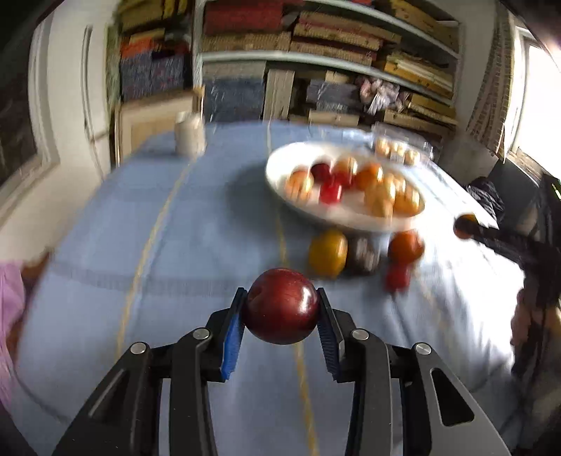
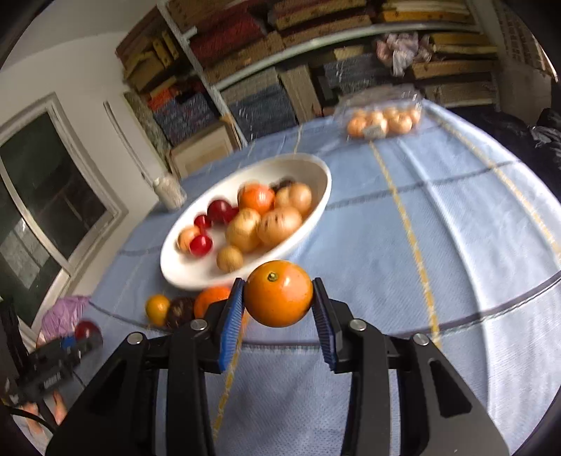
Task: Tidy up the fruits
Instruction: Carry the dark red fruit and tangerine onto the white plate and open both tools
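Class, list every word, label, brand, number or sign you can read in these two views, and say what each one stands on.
No text can be read in either view.
Label on the clear fruit pack: blurred, unreadable.
Boxes on the shelves: patterns only, no legible print.

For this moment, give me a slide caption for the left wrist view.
Left gripper holds a dark red plum above the blue cloth, facing a white bowl of fruit.

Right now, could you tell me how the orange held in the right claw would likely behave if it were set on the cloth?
The orange looks round and smooth, so it would probably roll. Its glossy skin may slip between the right claw pads. It seems firm, not dented.
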A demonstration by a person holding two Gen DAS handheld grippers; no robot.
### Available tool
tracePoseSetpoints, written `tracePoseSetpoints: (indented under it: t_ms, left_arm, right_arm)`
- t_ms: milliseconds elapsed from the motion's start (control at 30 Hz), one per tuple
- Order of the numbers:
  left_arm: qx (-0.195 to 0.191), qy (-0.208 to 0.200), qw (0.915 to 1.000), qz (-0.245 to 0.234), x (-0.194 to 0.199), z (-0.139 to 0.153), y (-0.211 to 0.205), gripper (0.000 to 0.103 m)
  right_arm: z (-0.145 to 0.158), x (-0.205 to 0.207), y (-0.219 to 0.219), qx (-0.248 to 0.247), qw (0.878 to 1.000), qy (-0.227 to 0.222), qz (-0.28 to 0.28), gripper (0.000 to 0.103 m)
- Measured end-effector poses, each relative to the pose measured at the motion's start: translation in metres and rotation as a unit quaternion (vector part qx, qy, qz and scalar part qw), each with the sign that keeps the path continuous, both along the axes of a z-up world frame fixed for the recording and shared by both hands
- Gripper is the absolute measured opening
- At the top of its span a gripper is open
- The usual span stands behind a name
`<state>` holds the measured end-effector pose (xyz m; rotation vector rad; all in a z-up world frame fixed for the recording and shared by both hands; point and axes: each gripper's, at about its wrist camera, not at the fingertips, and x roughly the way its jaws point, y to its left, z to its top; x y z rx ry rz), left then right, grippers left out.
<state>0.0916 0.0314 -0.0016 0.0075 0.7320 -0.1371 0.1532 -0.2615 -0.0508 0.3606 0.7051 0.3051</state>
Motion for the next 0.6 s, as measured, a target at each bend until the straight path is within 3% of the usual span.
tracePoseSetpoints:
  t_ms: [167,300,433,600]
  left_arm:
    - [0.001,-0.040,0.9991,-0.014,0.062,0.041,-0.034,0.039]
    - [-0.019,-0.029,0.9991,-0.027,0.104,0.034,-0.062,0.039]
    - [-0.013,-0.009,0.9993,-0.034,0.126,0.008,-0.080,0.039]
    - [-0.004,0.014,0.9991,-0.041,0.140,-0.020,-0.085,0.039]
  right_arm:
    - [0.050,0.014,0.002,-0.016,0.999,-0.052,-0.003,0.037]
    - [0.073,0.058,0.014,-0.025,0.998,-0.063,-0.001,0.037]
    - [0.063,0.103,0.029,-0.017,0.999,-0.048,0.001,0.037]
    - [0.026,0.139,0.055,-0.034,0.999,-0.003,0.035,0.037]
